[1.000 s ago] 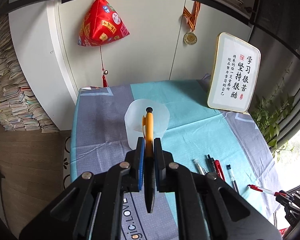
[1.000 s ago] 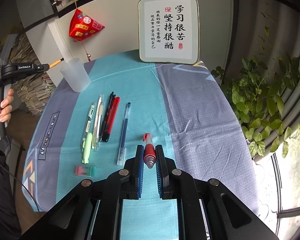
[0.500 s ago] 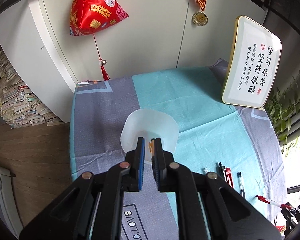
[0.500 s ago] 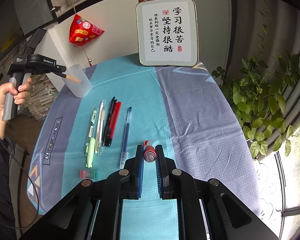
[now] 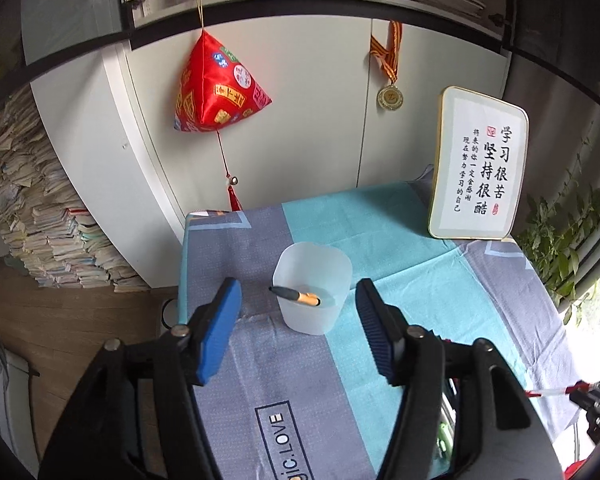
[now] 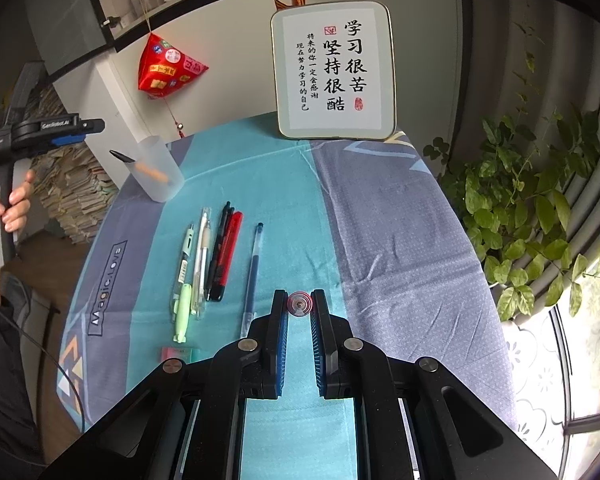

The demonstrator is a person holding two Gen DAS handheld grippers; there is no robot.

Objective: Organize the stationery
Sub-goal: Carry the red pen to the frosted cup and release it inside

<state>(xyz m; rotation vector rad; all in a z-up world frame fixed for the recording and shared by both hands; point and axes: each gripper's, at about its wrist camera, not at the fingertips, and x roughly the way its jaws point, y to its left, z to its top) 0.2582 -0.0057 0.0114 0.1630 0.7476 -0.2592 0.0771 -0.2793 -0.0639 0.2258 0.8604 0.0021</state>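
A frosted plastic cup (image 5: 312, 286) stands on the blue and grey tablecloth. An orange pen (image 5: 300, 296) leans inside it, black tip over the rim. My left gripper (image 5: 297, 286) hovers above and before the cup, its jaws opening and nothing between the pads. In the right wrist view it (image 6: 96, 126) hangs left of the cup (image 6: 158, 176). My right gripper (image 6: 299, 300) is shut on a red pen (image 6: 299, 305), seen end-on above the cloth. Several pens (image 6: 220, 248) and a blue gel pen (image 6: 254, 272) lie in a row left of it.
A pink eraser (image 6: 176, 353) lies near the table's front left. A framed calligraphy board (image 6: 334, 72) stands at the back, a leafy plant (image 6: 520, 208) at the right edge. Stacked books (image 5: 40, 216) sit on the floor left of the table.
The left gripper opened and let the orange pen drop into the cup, then drew back and up. The right gripper stayed put, the red pen now end-on.
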